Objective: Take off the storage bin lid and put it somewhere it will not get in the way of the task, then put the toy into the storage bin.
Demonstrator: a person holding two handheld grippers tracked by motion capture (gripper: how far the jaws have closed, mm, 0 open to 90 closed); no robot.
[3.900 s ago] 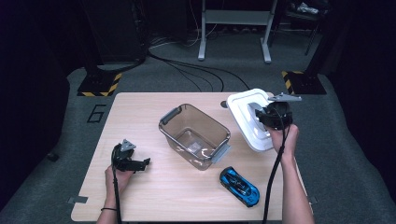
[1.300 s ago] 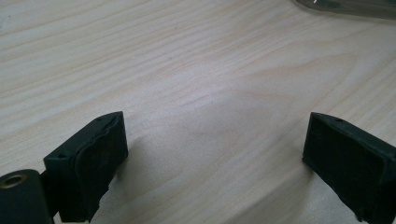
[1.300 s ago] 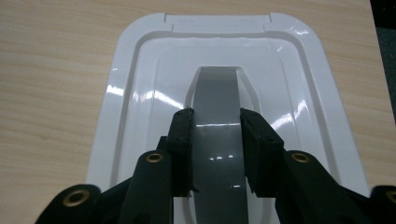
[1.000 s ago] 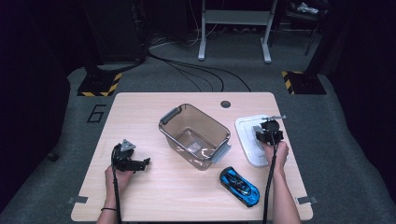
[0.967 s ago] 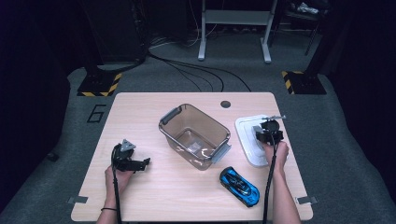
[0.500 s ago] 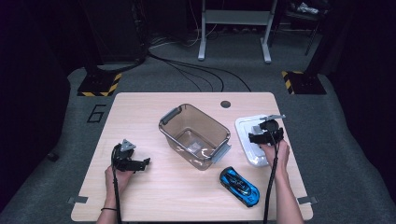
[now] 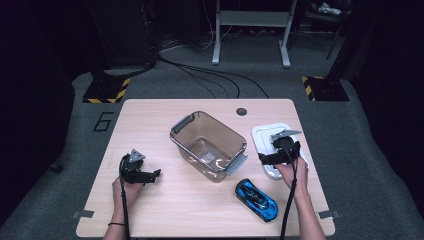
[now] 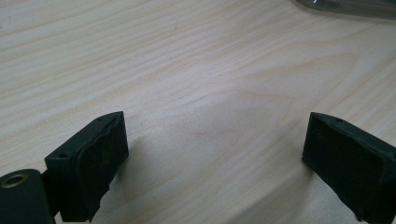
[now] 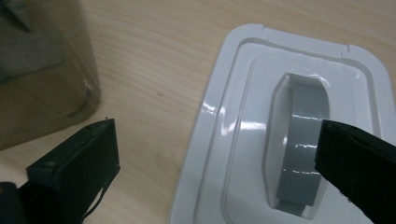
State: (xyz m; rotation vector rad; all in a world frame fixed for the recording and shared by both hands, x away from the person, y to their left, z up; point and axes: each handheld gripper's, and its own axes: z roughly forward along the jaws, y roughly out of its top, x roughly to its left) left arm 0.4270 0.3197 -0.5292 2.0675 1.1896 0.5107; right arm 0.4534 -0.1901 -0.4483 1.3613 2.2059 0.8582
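Lid (image 7: 267, 142) set down by the table's right edge
Right gripper (image 9: 219, 163) spread, just opened, nothing between jaws; left gripper (image 8: 215, 158) spread, idle, so bin (image 7: 209, 145) stays open for car (image 7: 256, 198)

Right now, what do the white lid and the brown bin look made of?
White lid: likely glossy moulded plastic, given the sharp light glints and pressed ridges; its grey handle looks smooth too. Brown bin: apparently tinted see-through plastic, since the table shows through its walls.
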